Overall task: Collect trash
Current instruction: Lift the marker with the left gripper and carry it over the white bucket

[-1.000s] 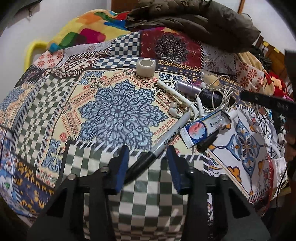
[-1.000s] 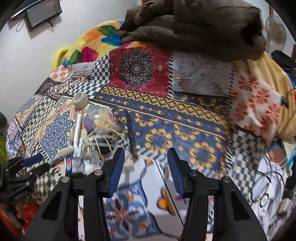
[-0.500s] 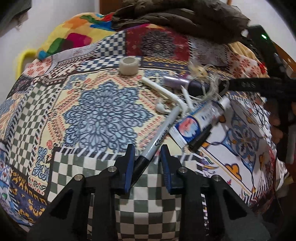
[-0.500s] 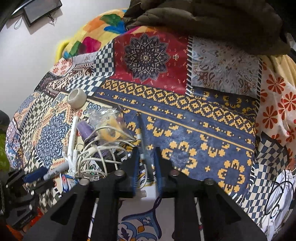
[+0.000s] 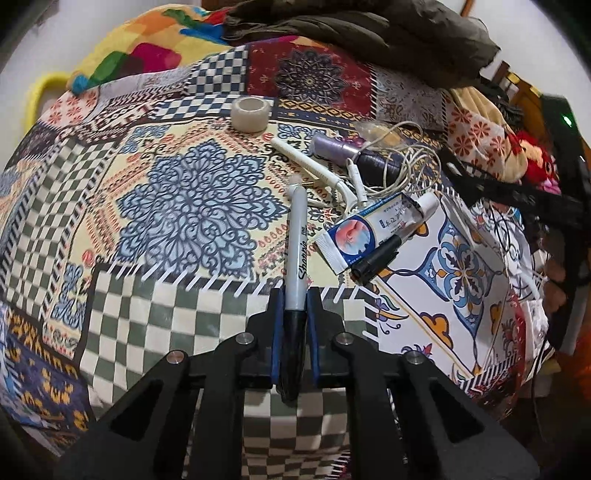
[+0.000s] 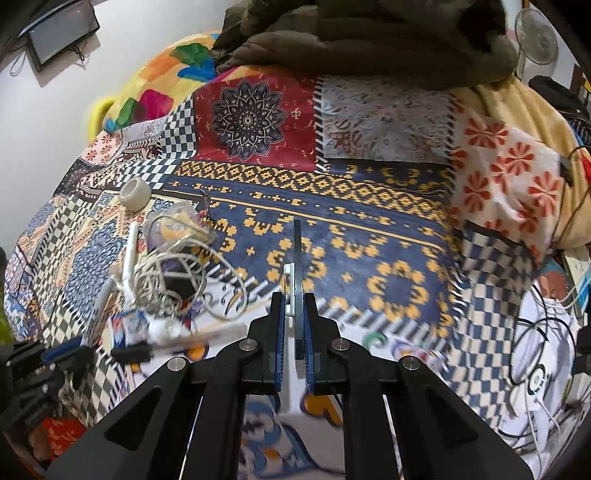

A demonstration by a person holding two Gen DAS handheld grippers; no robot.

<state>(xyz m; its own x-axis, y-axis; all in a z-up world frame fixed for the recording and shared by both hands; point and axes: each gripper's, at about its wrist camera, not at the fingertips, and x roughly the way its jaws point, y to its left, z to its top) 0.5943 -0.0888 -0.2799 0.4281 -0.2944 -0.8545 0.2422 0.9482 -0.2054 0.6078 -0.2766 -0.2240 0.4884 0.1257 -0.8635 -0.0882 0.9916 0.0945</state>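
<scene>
My left gripper (image 5: 294,295) is shut on a grey Sharpie marker (image 5: 296,236) with a black cap, held pointing away over the patchwork bedspread (image 5: 184,199). My right gripper (image 6: 294,301) is shut on a thin dark flat stick with a white clip (image 6: 296,258), held upright. Beside the marker lie a blue-and-white tube (image 5: 373,230), a black pen cap (image 5: 375,260), a white stick (image 5: 306,164) and tangled white earphone cable (image 5: 399,162). The same pile shows at the left in the right wrist view (image 6: 166,266).
A roll of clear tape (image 5: 250,113) sits farther back on the bed. A brown jacket (image 5: 369,29) and a colourful pillow (image 5: 140,48) lie at the head. More cables and clutter (image 6: 543,350) lie at the right edge of the bed.
Both grippers went from open to shut. The left closed on the marker and lifted it so it points straight ahead. The right closed on the dark stick and raised it.
</scene>
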